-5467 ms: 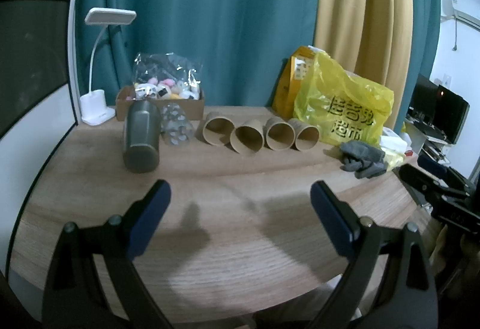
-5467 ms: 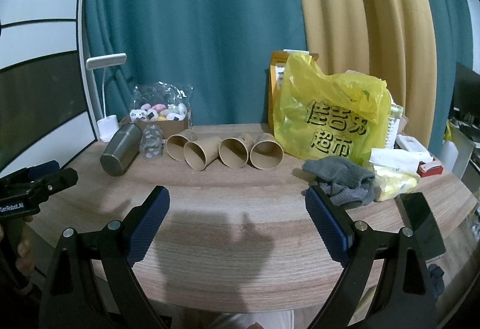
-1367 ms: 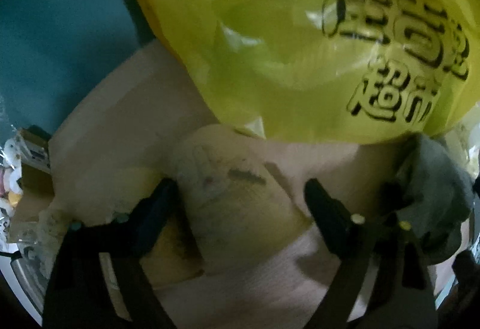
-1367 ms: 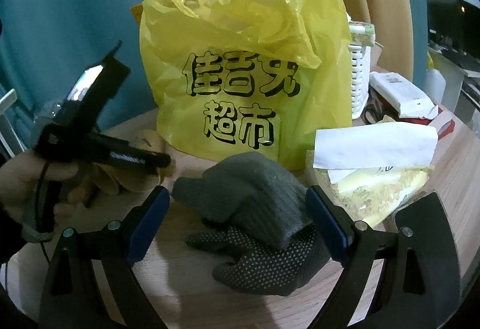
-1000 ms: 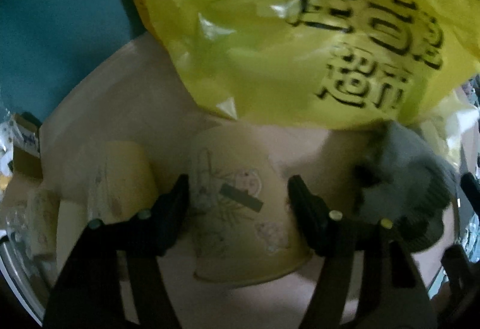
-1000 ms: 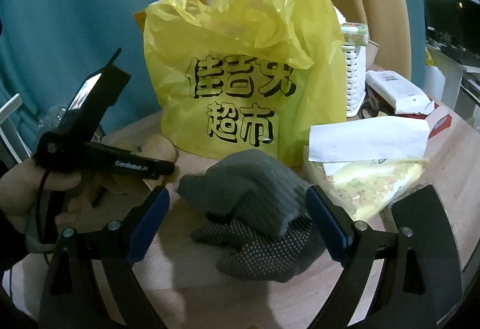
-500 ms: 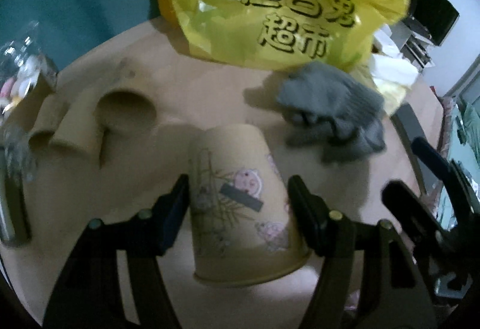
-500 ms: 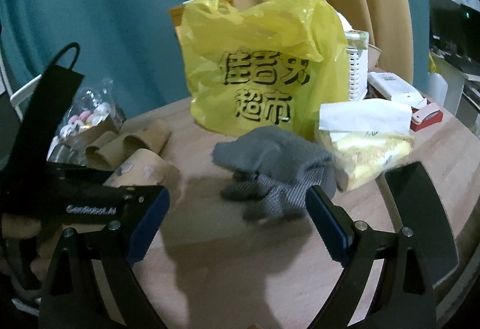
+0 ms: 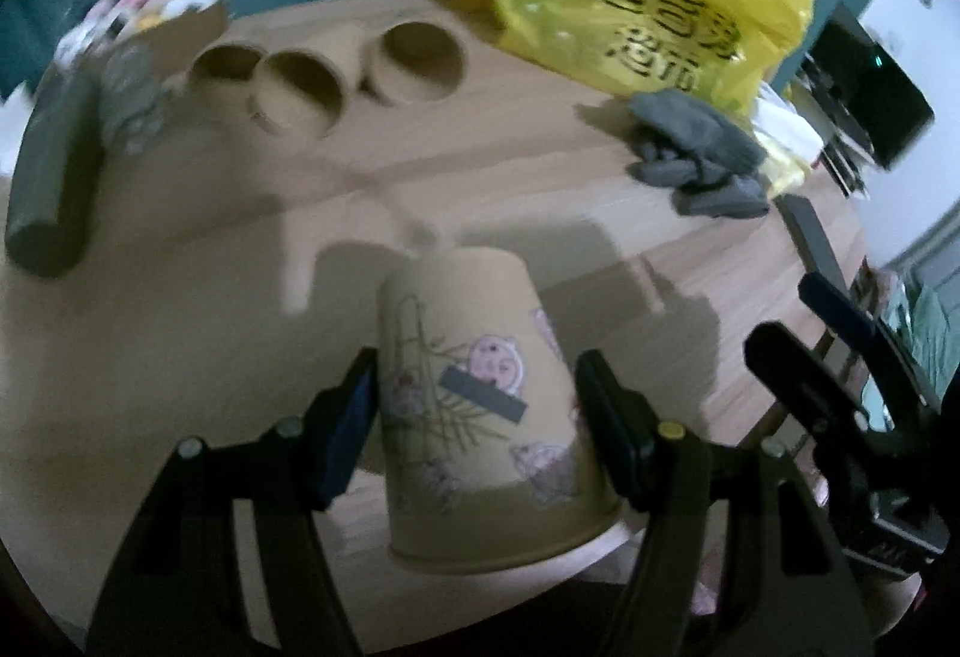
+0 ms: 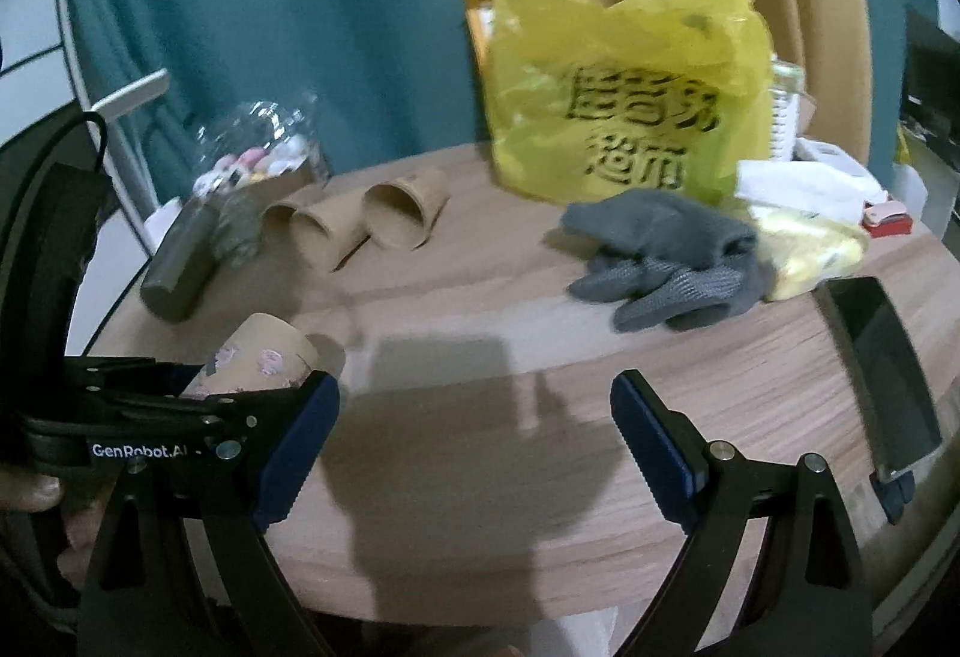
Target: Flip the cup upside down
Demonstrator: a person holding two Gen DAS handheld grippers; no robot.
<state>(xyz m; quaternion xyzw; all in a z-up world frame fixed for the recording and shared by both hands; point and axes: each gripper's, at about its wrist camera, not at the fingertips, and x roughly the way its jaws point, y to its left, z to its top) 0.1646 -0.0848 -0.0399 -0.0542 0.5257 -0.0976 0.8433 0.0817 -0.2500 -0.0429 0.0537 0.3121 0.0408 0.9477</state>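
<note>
My left gripper (image 9: pixel 477 405) is shut on a brown paper cup (image 9: pixel 480 393) with pig cartoons. The cup is held near the table's front edge, mouth toward the camera, closed base pointing away and up. I cannot tell whether its rim touches the table. In the right wrist view the same cup (image 10: pixel 258 357) shows at the left, held in the left gripper's fingers (image 10: pixel 180 405). My right gripper (image 10: pixel 474 447) is open and empty over the front of the wooden table (image 10: pixel 480 309). Three more brown cups (image 9: pixel 336 75) lie on their sides at the back.
A yellow plastic bag (image 10: pixel 624 105) stands at the back right, grey gloves (image 10: pixel 660 249) in front of it. A dark phone (image 10: pixel 882 357) lies at the right edge. A grey metal tumbler (image 9: pixel 48 177) lies at the left, a box of trinkets (image 10: pixel 258 165) behind it.
My left gripper closed on the rightmost lying cup, lifted it and carried it back toward the front of the table, base now up. The right gripper pulled back and stayed open.
</note>
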